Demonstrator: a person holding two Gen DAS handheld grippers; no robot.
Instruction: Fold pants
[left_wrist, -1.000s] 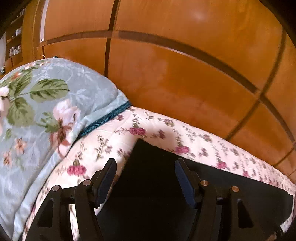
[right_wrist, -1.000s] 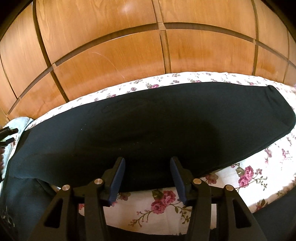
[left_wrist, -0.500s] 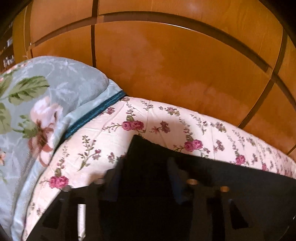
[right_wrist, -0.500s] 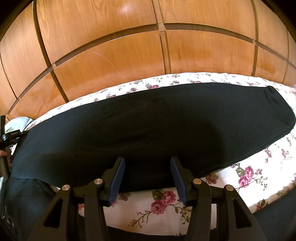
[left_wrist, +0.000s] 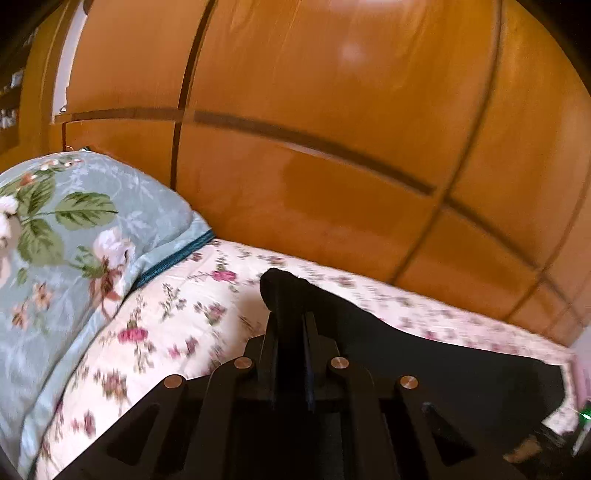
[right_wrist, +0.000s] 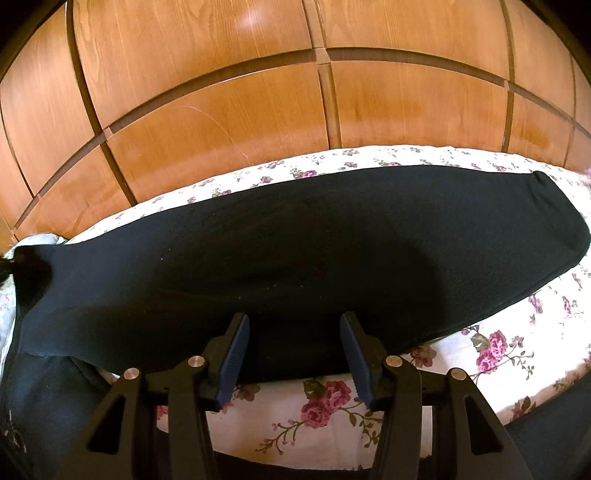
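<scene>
While the right claw stays parted, the left claw, wide earlier, is closing on the pants corner.

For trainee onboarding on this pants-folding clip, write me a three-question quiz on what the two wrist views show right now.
1. True or false: the right tongs have clamped the pants.
2. Multiple choice: what do the left tongs grip? A) the blue floral pillow B) a corner of the black pants C) nothing
3. Fill in: the pants lie across a bedspread printed with ____.

Key
1. False: their jaws stand apart, over the near edge of the cloth, not pinching it.
2. B: the jaws are closing on a raised tip of black fabric.
3. Flowers (pink roses).
</scene>
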